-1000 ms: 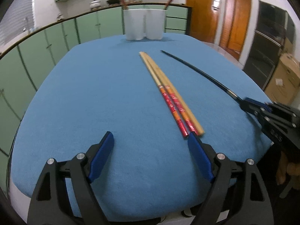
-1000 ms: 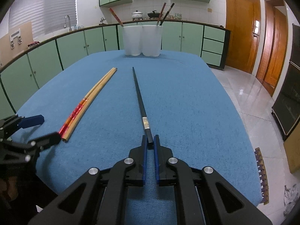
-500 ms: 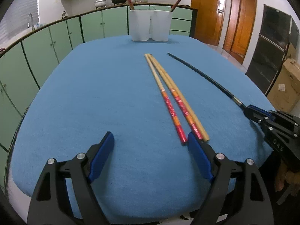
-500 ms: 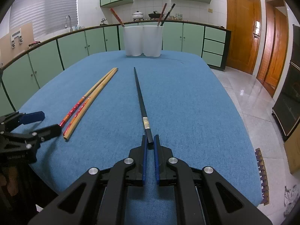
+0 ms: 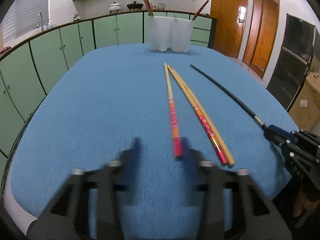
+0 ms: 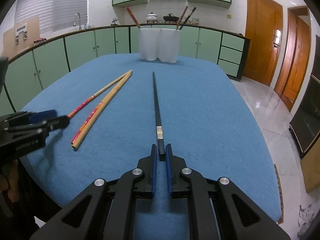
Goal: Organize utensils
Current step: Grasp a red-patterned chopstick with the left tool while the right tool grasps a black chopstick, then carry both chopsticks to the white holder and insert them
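My right gripper (image 6: 161,154) is shut on the near end of a long black chopstick (image 6: 156,98) that lies along the blue table. My left gripper (image 5: 160,152) is open and motion-blurred, its jaws either side of the red end of one wooden chopstick (image 5: 172,110). Another two wooden chopsticks (image 5: 200,114) lie together just to its right. A white twin holder (image 6: 159,45) stands at the far edge with a few chopsticks in it. The left gripper (image 6: 50,119) also shows in the right wrist view.
The blue cloth table (image 5: 100,100) ends close in front of both grippers. Green cabinets (image 5: 60,46) run behind and to the left. Wooden doors (image 6: 264,46) and a cardboard box (image 5: 308,100) are on the right.
My left gripper has moved forward and its jaws have narrowed around one wooden chopstick, which has swung apart from the others. My right gripper stays shut on the black chopstick.
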### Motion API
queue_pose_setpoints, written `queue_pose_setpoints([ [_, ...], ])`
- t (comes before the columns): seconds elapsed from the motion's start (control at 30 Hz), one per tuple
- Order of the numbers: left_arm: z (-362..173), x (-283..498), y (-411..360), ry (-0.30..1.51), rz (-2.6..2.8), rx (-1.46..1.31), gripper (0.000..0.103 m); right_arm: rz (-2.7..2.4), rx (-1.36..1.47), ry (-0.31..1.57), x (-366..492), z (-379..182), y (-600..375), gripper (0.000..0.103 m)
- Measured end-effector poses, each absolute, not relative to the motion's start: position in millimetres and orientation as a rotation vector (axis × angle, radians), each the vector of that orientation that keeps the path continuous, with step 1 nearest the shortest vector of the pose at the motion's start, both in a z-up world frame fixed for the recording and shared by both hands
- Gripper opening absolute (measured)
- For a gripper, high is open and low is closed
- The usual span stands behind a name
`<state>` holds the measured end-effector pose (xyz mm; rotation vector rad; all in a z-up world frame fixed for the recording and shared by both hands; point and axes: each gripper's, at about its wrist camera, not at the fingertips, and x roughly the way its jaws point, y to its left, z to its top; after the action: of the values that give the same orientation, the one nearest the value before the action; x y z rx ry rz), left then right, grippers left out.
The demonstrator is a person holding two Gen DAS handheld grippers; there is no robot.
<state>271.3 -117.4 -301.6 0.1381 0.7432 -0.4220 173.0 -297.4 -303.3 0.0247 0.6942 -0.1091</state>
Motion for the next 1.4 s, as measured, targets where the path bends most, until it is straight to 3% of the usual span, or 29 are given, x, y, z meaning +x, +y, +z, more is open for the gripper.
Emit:
queue_pose_setpoints([
  [0.07,-303.0,273.6,-114.4,0.729,-0.363,0.145,0.008,-0.115,0.006,0.693,173.3,-303.5,-294.2,0.007],
  [0.33,-300.0,275.4,-78.2,0.747,-0.211,0.076,0.008,-0.197,0.017,0.698,167.2,-306.2,-292.7,0.007],
  [0.37,-299.1,273.6,-77.8,0.751,-0.23,0.081,0.01,-0.17,0.022,0.698,166.6,-305.8,-289.1,0.007],
  [0.47,-297.7,271.7,-77.6,0.752,-0.267,0.107,0.032,-0.132,-0.021,0.685,163.9,-306.2,-277.5,0.008],
  [0.57,-299.6,273.5,-72.3,0.748,-0.28,0.106,0.036,-0.139,-0.039,0.68,164.7,-308.8,-274.5,0.008],
  [0.63,-299.5,278.0,-70.7,0.747,-0.286,0.09,0.031,-0.14,-0.034,0.681,167.5,-308.3,-274.1,0.008],
  [0.7,-299.7,282.1,-69.7,0.749,-0.29,0.079,0.009,-0.139,-0.033,0.682,170.0,-308.4,-273.7,0.007],
  [0.73,-298.7,283.6,-68.3,0.752,-0.296,0.068,0.005,-0.139,-0.031,0.682,170.3,-307.8,-273.6,0.007],
  [1.0,-270.4,271.6,-59.8,0.733,-0.31,0.036,0.005,-0.126,0.025,0.672,155.7,-282.5,-281.9,0.007],
  [1.4,-181.3,243.2,-40.3,0.632,-0.351,0.029,0.005,-0.093,0.075,0.599,125.2,-174.9,-299.9,0.007],
])
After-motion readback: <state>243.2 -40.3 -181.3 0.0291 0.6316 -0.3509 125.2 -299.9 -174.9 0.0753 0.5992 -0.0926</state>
